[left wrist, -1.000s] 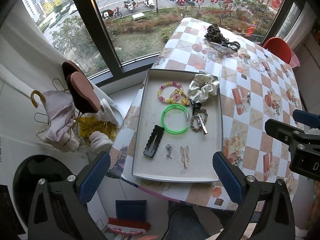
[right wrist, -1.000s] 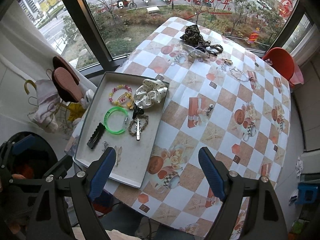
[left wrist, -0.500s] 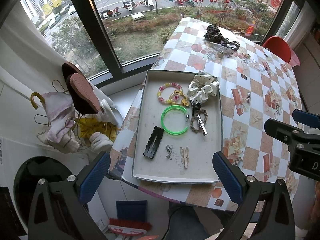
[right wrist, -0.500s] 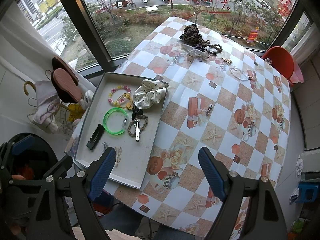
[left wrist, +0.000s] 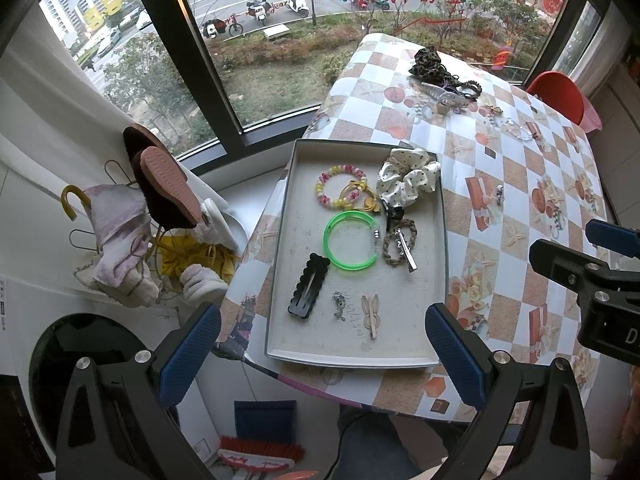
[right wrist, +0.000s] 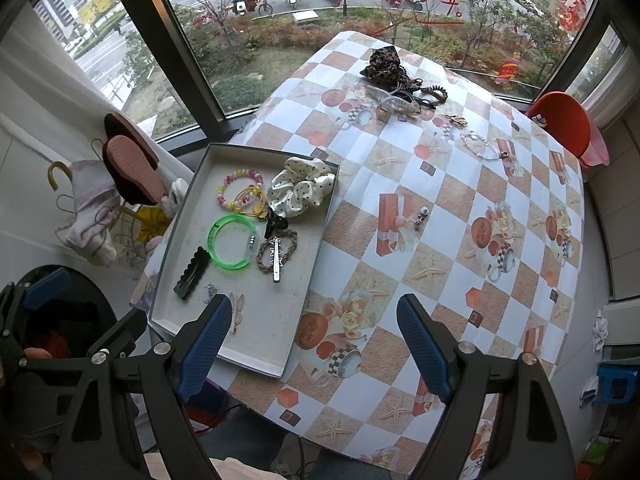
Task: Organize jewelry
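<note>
A grey tray point(left wrist: 360, 356) lies at the near left of the checked table point(left wrist: 500, 280). It holds a beaded bracelet point(left wrist: 342, 186), a polka-dot scrunchie point(left wrist: 408, 180), a green bangle point(left wrist: 351, 245), a black hair clip point(left wrist: 309, 290), a braided tie with a silver clip point(left wrist: 400, 242) and a beige rabbit clip point(left wrist: 371, 312). A leopard scrunchie pile point(right wrist: 384, 66), a clear bead bracelet point(right wrist: 480, 144) and a small charm point(right wrist: 421, 216) lie loose on the cloth. My left gripper point(left wrist: 322, 314) hovers open above the tray's near end. My right gripper point(right wrist: 314, 302) hovers open, empty, over the tray's near right corner.
Left of the table a wire rack point(left wrist: 160, 184) carries slippers and cloths beside a large window. An orange chair point(left wrist: 560, 92) stands at the far right corner. A brush and dustpan point(left wrist: 260, 440) lie on the floor under the table's near edge.
</note>
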`<move>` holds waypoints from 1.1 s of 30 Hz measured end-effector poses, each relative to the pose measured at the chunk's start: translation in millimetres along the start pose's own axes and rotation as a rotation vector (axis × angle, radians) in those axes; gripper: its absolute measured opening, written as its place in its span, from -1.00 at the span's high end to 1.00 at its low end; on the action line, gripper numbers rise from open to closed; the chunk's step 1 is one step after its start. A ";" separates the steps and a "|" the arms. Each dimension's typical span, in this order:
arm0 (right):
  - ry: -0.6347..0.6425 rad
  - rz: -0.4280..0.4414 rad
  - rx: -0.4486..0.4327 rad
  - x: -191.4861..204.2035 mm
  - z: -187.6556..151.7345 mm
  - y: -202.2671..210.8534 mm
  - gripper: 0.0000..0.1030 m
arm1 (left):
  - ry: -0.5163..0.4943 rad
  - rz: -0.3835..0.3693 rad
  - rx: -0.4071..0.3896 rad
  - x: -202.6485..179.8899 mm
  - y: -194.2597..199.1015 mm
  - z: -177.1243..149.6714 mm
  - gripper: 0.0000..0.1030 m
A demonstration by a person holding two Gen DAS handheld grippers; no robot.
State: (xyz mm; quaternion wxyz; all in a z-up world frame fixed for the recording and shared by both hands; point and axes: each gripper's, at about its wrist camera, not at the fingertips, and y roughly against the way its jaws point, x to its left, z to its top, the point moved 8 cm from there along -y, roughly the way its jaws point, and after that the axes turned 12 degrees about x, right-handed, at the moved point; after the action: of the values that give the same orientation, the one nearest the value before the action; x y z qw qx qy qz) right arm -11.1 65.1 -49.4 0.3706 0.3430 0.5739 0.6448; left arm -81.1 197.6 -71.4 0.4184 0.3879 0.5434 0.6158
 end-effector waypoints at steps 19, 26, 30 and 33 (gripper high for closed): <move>-0.003 0.004 0.005 -1.2 2.0 -1.0 -0.68 | -0.002 0.002 0.003 -0.6 -1.3 1.1 -1.00; -0.001 0.005 0.007 -2.4 2.7 -1.2 -0.68 | -0.001 0.003 0.004 -1.5 -1.4 2.0 -1.00; -0.005 0.006 0.007 -2.6 2.4 -1.1 -0.68 | 0.000 0.003 0.004 -2.0 -1.4 2.6 -1.00; -0.003 0.007 0.007 -3.3 3.3 -1.4 -0.68 | -0.001 0.004 0.005 -2.2 -1.8 2.5 -1.00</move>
State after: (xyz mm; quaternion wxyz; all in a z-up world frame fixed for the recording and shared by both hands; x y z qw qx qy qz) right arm -6.5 63.9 -50.4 0.3681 0.3473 0.5745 0.6433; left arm -77.8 196.4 -73.0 0.4167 0.3902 0.5439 0.6151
